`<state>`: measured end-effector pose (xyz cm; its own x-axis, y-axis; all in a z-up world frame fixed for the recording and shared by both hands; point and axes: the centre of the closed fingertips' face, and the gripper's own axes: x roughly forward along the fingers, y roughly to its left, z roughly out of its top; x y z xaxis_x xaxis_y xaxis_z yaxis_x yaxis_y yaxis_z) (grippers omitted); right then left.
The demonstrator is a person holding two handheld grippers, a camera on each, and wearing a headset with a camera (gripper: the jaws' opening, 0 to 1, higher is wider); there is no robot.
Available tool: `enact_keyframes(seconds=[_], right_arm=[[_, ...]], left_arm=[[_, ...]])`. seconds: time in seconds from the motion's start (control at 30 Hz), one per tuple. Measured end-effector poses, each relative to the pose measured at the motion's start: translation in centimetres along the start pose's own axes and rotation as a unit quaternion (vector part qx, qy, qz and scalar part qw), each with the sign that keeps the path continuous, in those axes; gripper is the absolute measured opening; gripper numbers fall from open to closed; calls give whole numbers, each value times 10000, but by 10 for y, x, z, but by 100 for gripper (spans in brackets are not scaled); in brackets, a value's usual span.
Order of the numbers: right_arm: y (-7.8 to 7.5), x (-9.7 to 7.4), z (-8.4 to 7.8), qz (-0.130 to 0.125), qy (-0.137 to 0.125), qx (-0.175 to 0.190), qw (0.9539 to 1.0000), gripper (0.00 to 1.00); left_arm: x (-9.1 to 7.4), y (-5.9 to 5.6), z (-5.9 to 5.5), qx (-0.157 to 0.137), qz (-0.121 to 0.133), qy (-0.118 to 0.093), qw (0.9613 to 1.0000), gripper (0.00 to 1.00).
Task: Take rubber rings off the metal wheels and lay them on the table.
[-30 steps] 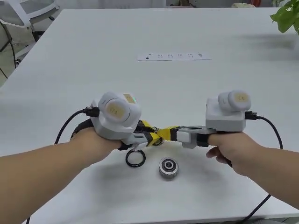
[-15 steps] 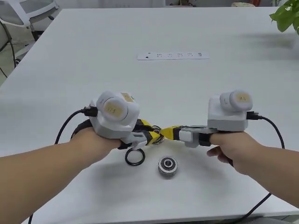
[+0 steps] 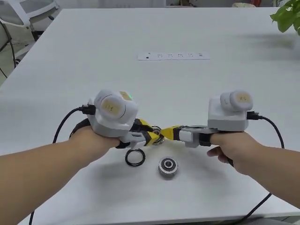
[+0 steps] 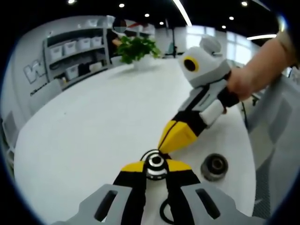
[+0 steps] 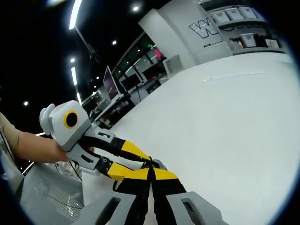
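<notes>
Pinching a wheel (image 4: pixel 155 163), left hand-held gripper (image 3: pixel 154 137) points rightward.

The white table (image 3: pixel 140 28) is brightly lit by ceiling lights (image 4: pixel 180 10); soft shadows are cast, gripper views are curved at edges

Colours as you've got them now:
- Your left gripper (image 4: pixel 155 165): light grey body, black jaws, yellow tips.
- Your right gripper (image 5: pixel 151 170): same scheme, with a white shell, black jaws and yellow ends.
- Clamped wheel (image 4: pixel 155 161): concentric black and silver rings with a bright silver centre.
- Loose wheel (image 3: pixel 168 166): grey metal with a dark centre.
- Rubber ring (image 3: pixel 135 157): plain black.
- Table (image 3: pixel 197 89): plain white.
- Power strip (image 3: pixel 173 56): white with a row of small dark sockets.
- Cables (image 3: pixel 64 127): black on both your grippers.
- Plant (image 3: pixel 287 18): green leaves.
- Shelving (image 4: pixel 70 51) behind it: grey with white bins.
</notes>
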<state>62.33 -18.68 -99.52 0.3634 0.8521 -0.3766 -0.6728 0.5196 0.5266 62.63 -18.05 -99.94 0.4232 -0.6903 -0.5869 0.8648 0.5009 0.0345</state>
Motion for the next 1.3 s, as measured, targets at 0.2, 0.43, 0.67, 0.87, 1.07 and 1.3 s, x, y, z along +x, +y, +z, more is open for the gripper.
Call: enact_keyframes(seconds=[0.2,0.43,0.67,0.87,1.07,1.3], right_arm=[[1,0,1,3,4,8,10000,0],[7,-2,4,45,-29,22,10000,0],[11,-2,7,92,-42,17,9999,0],[16,-2,8,143,-41,4,9999,0],[24,-3,14,211,-107,-3,9997,0],[33,-4,19,268,-142,-17,9995,0]], left_arm=[[-6,-2,6,-56,-30,-114,9999,18],[-18,-3,13,-100,-66,-254,9996,22],[-32,-3,16,-118,-70,-335,9993,28],[-43,-1,18,-191,-35,-436,9989,34],[-57,-5,22,-173,-38,-542,9984,39],[-70,-5,23,-178,19,-597,9981,46]])
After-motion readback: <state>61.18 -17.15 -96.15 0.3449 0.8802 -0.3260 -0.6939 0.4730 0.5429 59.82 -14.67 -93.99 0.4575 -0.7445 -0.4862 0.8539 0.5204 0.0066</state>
